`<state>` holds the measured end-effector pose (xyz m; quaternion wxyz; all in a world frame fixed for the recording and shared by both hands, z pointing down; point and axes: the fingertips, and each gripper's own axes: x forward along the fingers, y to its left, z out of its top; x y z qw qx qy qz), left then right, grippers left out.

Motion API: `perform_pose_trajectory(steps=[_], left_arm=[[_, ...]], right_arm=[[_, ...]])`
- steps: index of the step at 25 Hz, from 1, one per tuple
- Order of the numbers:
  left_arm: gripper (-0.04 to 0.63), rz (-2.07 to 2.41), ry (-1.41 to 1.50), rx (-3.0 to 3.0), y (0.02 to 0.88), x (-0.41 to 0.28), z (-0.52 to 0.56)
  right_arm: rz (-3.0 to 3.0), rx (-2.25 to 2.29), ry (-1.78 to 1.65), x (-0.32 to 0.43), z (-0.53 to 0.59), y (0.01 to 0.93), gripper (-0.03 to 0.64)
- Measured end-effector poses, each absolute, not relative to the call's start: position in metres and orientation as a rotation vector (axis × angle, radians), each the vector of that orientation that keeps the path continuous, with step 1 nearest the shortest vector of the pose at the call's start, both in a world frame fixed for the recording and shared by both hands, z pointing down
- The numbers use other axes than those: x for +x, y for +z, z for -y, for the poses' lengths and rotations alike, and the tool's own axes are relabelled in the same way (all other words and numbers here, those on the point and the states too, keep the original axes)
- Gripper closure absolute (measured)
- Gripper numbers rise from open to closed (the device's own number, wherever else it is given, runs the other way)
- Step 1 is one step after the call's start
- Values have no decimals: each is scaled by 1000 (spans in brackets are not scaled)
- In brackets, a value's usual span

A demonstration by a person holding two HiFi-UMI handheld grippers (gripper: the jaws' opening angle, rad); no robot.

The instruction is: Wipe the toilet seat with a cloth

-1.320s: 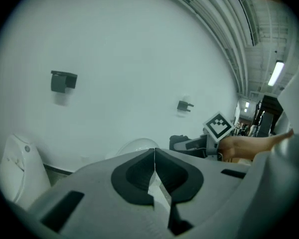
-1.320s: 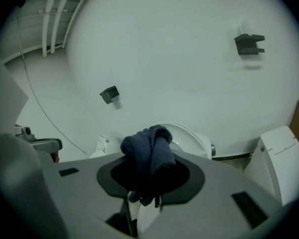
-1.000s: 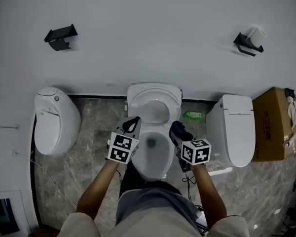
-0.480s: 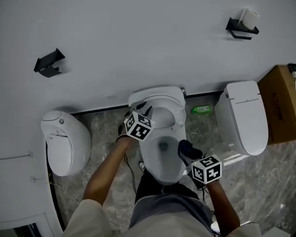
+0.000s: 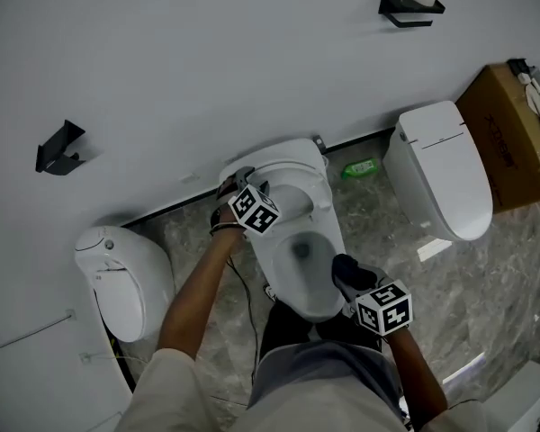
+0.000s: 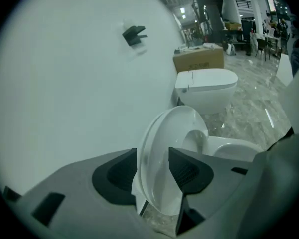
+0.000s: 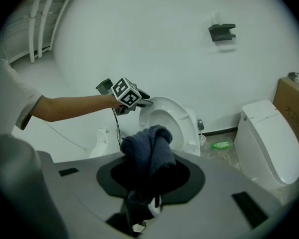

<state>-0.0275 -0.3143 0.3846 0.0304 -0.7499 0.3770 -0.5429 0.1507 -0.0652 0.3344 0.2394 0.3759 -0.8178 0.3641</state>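
Note:
A white toilet (image 5: 317, 282) stands in the middle with its seat and lid (image 5: 292, 174) raised against the wall. My left gripper (image 5: 234, 183) is at the raised seat's left edge. In the left gripper view the seat rim (image 6: 159, 148) stands between the jaws of the left gripper (image 6: 153, 171), which have just been opening and stand apart around it. My right gripper (image 5: 346, 273) hovers at the bowl's front right, shut on a folded dark blue cloth (image 7: 149, 151). The cloth (image 5: 353, 270) hides the right gripper's (image 7: 149, 171) pads.
A second toilet (image 5: 126, 277) stands at the left, a third with closed lid (image 5: 441, 169) at the right. A cardboard box (image 5: 513, 133) sits beyond it. A green bottle (image 5: 360, 166) lies by the wall. A cable (image 5: 243, 286) runs along the floor left of the bowl.
My left gripper has travelled from the bowl's left side back to the raised seat and rolled over. The right gripper drifted toward the bowl's front right with the cloth.

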Motion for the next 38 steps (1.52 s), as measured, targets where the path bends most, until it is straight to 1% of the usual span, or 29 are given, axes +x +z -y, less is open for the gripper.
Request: perform_pose_trajectory(steps=[6,15,27,38], left_arm=[[420,-1111,-1688,-2229,398,-25,311],[420,-1101,-1635,-2214,391,-16,285],[420,-987,-1657,-2057,384,-1,227],[420,-1020,-1664,-2005,380,16,168]], right_arm=[[2224,1083,1009,163,57,336,511],[2229,1070,1032,172,39,342,511],[2281,988,1037,178,13,341,511],[2306,904,992,198,-13,345,511]])
